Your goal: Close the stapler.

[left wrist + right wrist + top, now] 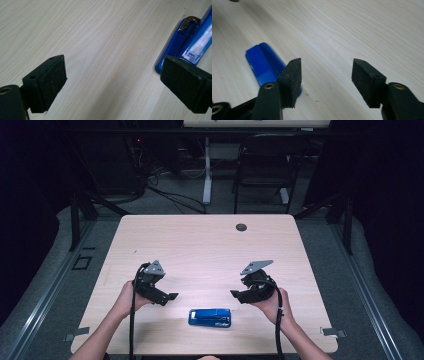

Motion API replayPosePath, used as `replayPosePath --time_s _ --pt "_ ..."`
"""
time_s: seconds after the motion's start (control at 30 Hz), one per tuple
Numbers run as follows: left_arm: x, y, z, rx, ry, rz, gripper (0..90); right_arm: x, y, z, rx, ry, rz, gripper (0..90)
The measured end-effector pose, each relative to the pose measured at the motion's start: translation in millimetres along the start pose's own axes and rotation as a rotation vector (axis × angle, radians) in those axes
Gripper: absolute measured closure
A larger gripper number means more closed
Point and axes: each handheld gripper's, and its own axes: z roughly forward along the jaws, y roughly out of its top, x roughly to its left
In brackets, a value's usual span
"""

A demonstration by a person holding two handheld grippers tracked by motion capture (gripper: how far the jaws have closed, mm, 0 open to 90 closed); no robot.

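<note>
Lying flat near the front edge of the table (210,235), a blue stapler (210,317) sits untouched between the person's two hands, its long side running across. The left gripper (170,297) hangs just to its left and a little behind it, jaws spread wide with nothing between them; in the left gripper view the stapler (186,40) peeks out beyond one pad (186,83), metal end showing. The right gripper (237,295) hovers just to its right, jaws parted about halfway and also empty; its own view shows the stapler (265,65) off to one side and partly behind a pad (293,80). Both tools seem to be held clear and angled inward so the stapler stays within easy reach of either. Further back the tabletop is bare wood up to a small dark grommet (241,227). Beyond that, a chair (265,167) and cables on the floor fade into dimness. The label on the stapler is too blurred to read.
</note>
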Motion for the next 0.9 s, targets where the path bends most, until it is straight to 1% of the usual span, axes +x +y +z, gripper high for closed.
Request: replayPosePath --time_s 0.07,0.1,0.17,0.23,0.3,0.33,0.37,0.4,0.43,0.53,0.6,0.63,0.67,0.7,0.73,0.77,0.8,0.83,0.9 --pt "1.4 -0.7 -0.1 0.003 0.006 -0.009 6.1 -7.5 -1.4 -2.4 0.002 -0.025 0.001 33.8" --pt "2.6 -1.4 0.4 0.01 0.0 -0.012 4.3 -13.9 -2.6 -3.8 0.0 -0.042 0.006 29.0" --pt "3.6 -2.0 1.0 0.014 -0.002 -0.015 4.0 -16.0 -2.8 -4.5 0.001 -0.047 0.007 27.4" --pt "5.5 -3.2 1.5 0.022 0.003 -0.017 3.6 -25.7 -4.4 -7.1 -0.001 -0.064 0.018 21.1" --pt "6.6 -3.9 1.6 0.024 0.006 -0.022 3.2 -31.2 -5.6 -8.8 0.002 -0.074 0.027 18.4" --pt "8.7 -5.3 1.6 0.03 0.015 -0.027 3.1 -33.0 -6.2 -9.6 0.0 -0.082 0.03 17.1" --pt "10.5 -6.2 2.0 0.037 0.023 -0.033 3.0 -36.3 -6.8 -10.7 0.01 -0.096 0.026 14.3" --pt "12.5 -7.2 3.0 0.047 0.025 -0.049 2.5 -39.3 -7.4 -10.9 0.018 -0.101 0.02 13.6" --pt "13.7 -8.0 3.5 0.058 0.036 -0.055 1.5 -42.0 -8.1 -11.8 0.025 -0.114 0.021 11.6" --pt "19.8 -11.4 5.5 0.071 0.045 -0.081 0.5 -53.4 -10.8 -15.1 0.039 -0.125 0.034 3.2" --pt "20.9 -11.7 5.3 0.072 0.051 -0.082 0.5 -61.5 -14.1 -17.7 0.023 -0.126 0.057 1.5" --pt "22.4 -12.1 5.0 0.075 0.059 -0.091 0.5 -61.5 -14.1 -17.7 0.023 -0.126 0.057 1.5" --pt "24.0 -13.0 4.5 0.074 0.065 -0.1 0.5 -72.4 -18.3 -21.3 0.025 -0.14 0.078 0.0" --pt "24.0 -13.0 4.5 0.074 0.065 -0.1 0.5 -72.4 -18.3 -21.3 0.025 -0.14 0.078 0.0" --pt "24.5 -13.4 5.1 0.077 0.066 -0.107 0.5 -77.1 -20.3 -23.0 0.024 -0.139 0.086 0.0" --pt "25.5 -13.5 5.9 0.083 0.066 -0.107 0.5 -85.7 -24.6 -26.4 0.043 -0.159 0.109 0.0" --pt "25.5 -13.5 5.9 0.083 0.066 -0.107 0.5 -85.7 -24.6 -26.4 0.043 -0.159 0.109 0.0" --pt "25.8 -13.3 7.4 0.087 0.071 -0.11 0.5 -93.9 -31.0 -29.7 0.039 -0.158 0.139 0.0" --pt "26.6 -13.3 8.6 0.096 0.072 -0.105 0.4 -101.7 -37.3 -30.2 0.049 -0.15 0.163 0.0"
